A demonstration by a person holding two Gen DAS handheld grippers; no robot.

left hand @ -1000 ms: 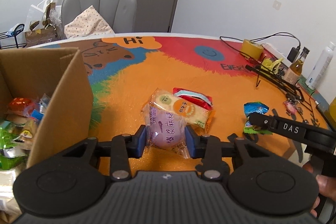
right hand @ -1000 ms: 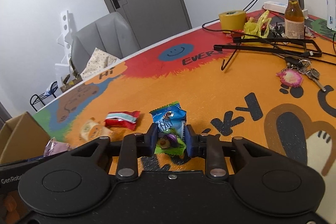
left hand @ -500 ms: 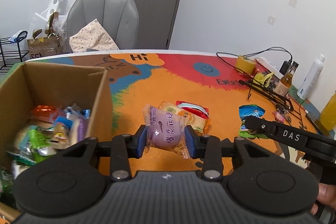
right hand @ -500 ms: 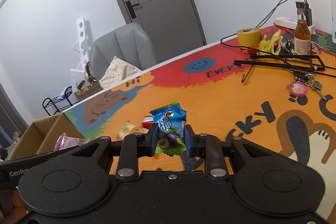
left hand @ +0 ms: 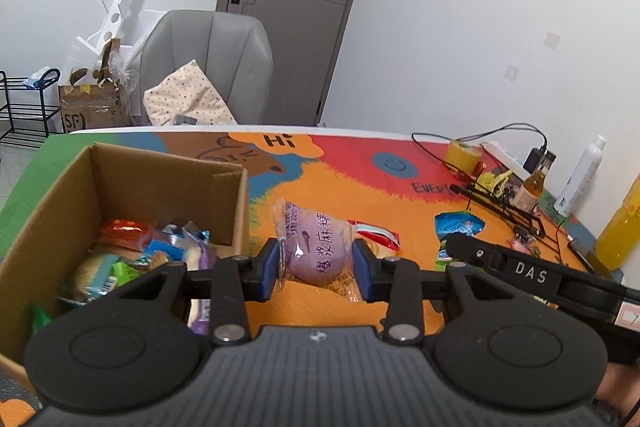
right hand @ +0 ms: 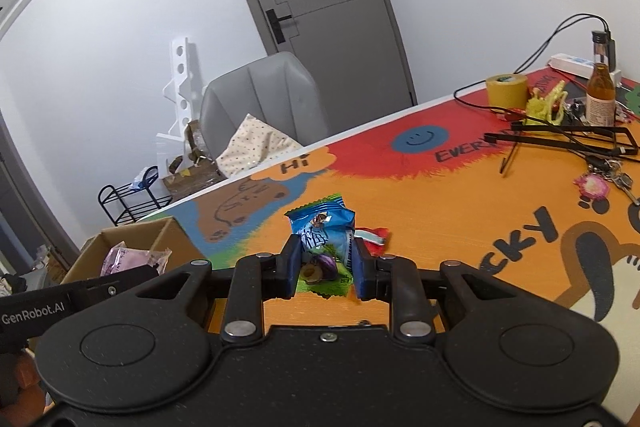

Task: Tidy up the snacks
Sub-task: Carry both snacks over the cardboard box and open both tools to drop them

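A: Item one, nearest the left tool?

B: Left gripper [left hand: 316, 267], blue pads pinching a round purple bun in clear printed wrapper [left hand: 316, 251]. A second ago it sat low over the orange mat; now it is raised, and the open brown cardboard box [left hand: 236, 211] lies just to its left with the contents in full sight

A: Item two?

B: Right gripper [right hand: 325, 269], pads pressed on a blue-and-green foil plum packet [right hand: 323, 247], likewise lifted clear of the mat since a second ago

A: Beyond the fingers?

B: A red-and-white striped flat packet [right hand: 372, 237] on the colourful printed table mat [right hand: 440, 211], just past the right tool. Further off, a yellow tape roll [right hand: 506, 91] and a brown glass bottle [right hand: 600, 93]

A: Meaning for the sort?

B: Both pieces look ready for deposit; the bun is nearest the box, likely first in. The striped packet is left to collect
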